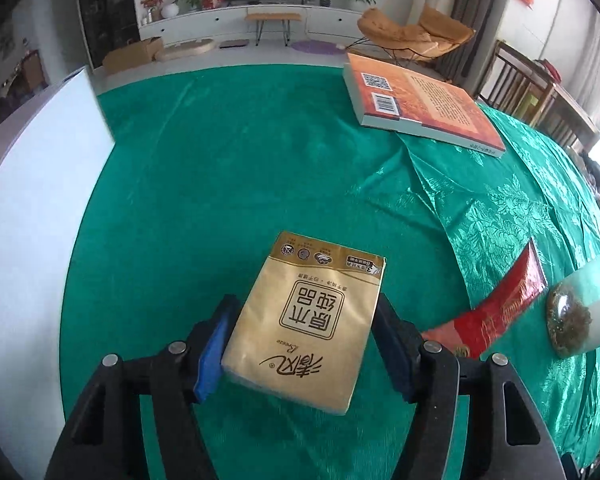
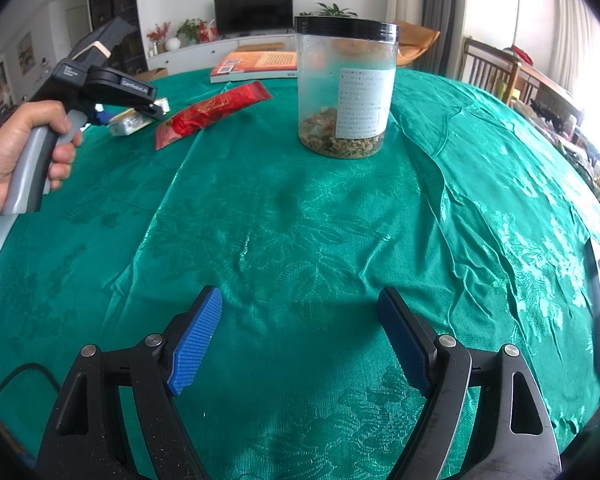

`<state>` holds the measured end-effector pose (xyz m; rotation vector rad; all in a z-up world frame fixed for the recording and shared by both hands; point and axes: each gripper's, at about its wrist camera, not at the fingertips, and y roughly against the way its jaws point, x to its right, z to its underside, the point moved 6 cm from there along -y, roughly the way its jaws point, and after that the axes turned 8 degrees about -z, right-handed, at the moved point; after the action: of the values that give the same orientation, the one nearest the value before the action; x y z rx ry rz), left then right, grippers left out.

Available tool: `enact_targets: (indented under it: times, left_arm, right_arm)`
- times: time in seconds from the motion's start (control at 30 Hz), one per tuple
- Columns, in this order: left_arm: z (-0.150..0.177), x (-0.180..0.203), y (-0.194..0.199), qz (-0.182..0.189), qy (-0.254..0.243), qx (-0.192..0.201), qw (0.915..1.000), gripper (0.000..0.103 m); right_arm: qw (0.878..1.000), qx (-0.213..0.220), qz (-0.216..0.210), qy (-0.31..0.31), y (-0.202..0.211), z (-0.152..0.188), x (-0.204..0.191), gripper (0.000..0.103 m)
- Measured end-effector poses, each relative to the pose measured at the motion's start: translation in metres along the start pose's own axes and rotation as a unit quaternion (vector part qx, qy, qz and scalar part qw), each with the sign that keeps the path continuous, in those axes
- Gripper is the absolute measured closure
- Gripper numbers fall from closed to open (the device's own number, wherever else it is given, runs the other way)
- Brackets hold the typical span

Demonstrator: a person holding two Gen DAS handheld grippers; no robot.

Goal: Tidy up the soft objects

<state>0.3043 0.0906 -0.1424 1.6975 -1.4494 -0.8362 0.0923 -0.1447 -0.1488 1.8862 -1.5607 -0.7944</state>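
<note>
A gold tissue pack [image 1: 304, 320] sits between the blue pads of my left gripper [image 1: 306, 300], and both pads press on its long sides. I cannot tell whether the pack rests on the green tablecloth [image 1: 220, 184] or hangs just above it. In the right wrist view a hand [image 2: 16, 152] holds that left gripper [image 2: 148, 110] over the same pack [image 2: 134, 122]. A soft red foil packet [image 1: 496, 312] [image 2: 212, 112] lies flat to the right of the pack. My right gripper [image 2: 300, 294] hovers open over bare cloth with nothing between its fingers.
A clear plastic jar [image 2: 346, 88] [image 1: 580, 308] with a black lid and dried contents stands upright beyond the right gripper. An orange book [image 1: 424, 104] [image 2: 256, 64] lies at the table's far side. A white surface [image 1: 32, 208] borders the cloth on the left.
</note>
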Motion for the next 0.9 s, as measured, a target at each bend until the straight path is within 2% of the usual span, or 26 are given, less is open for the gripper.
enact_targets:
  times: [0.1, 0.3, 0.4, 0.47, 0.57, 0.77, 0.9]
  left_arm:
    - [0.031, 0.0, 0.019, -0.004, 0.014, -0.001, 0.9999, 0.038]
    - [0.073, 0.005, 0.035, -0.03, -0.034, 0.01, 0.9989, 0.037]
    - [0.081, 0.006, 0.031, -0.036, -0.048, 0.021, 0.998, 0.034]
    - [0.081, 0.001, 0.031, -0.039, -0.046, 0.035, 0.9976, 0.021]
    - [0.083, -0.005, 0.029, -0.043, -0.044, 0.045, 0.9971, 0.009]
    - [0.084, -0.01, 0.027, -0.04, -0.034, 0.043, 0.9977, 0.001]
    - [0.086, -0.013, 0.026, -0.038, -0.03, 0.043, 0.9979, 0.0]
  right_arm:
    - [1.0, 0.0, 0.0, 0.0, 0.0, 0.0, 0.0, 0.02]
    - [1.0, 0.0, 0.0, 0.0, 0.0, 0.0, 0.0, 0.02]
    - [1.0, 0.0, 0.0, 0.0, 0.0, 0.0, 0.0, 0.02]
    - [1.0, 0.0, 0.0, 0.0, 0.0, 0.0, 0.0, 0.02]
    - [1.0, 0.0, 0.0, 0.0, 0.0, 0.0, 0.0, 0.02]
    - [1.0, 0.0, 0.0, 0.0, 0.0, 0.0, 0.0, 0.02]
    - [1.0, 0.0, 0.0, 0.0, 0.0, 0.0, 0.0, 0.02]
